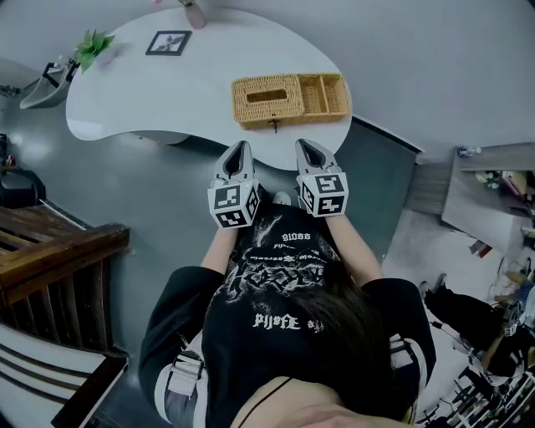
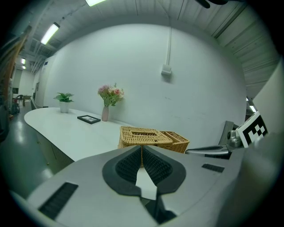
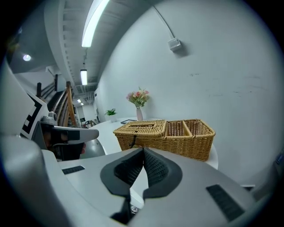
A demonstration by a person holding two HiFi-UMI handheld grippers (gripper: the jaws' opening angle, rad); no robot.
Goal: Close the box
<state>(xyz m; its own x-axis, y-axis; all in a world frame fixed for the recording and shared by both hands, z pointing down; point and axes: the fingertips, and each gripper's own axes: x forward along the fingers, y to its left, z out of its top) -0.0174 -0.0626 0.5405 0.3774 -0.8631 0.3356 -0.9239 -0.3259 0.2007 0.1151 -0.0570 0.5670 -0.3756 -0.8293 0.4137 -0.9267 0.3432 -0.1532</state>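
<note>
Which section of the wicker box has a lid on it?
The large section at the left end in the head view: a woven lid covers it. The two narrow sections beside it stand open on top.

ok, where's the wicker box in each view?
Head view: wicker box upper centre, on the white table.
Left gripper view: wicker box centre, just above the fingers.
Right gripper view: wicker box centre-right, above the fingers.
Shared landmark: flower vase, beyond the box in all three.
</note>
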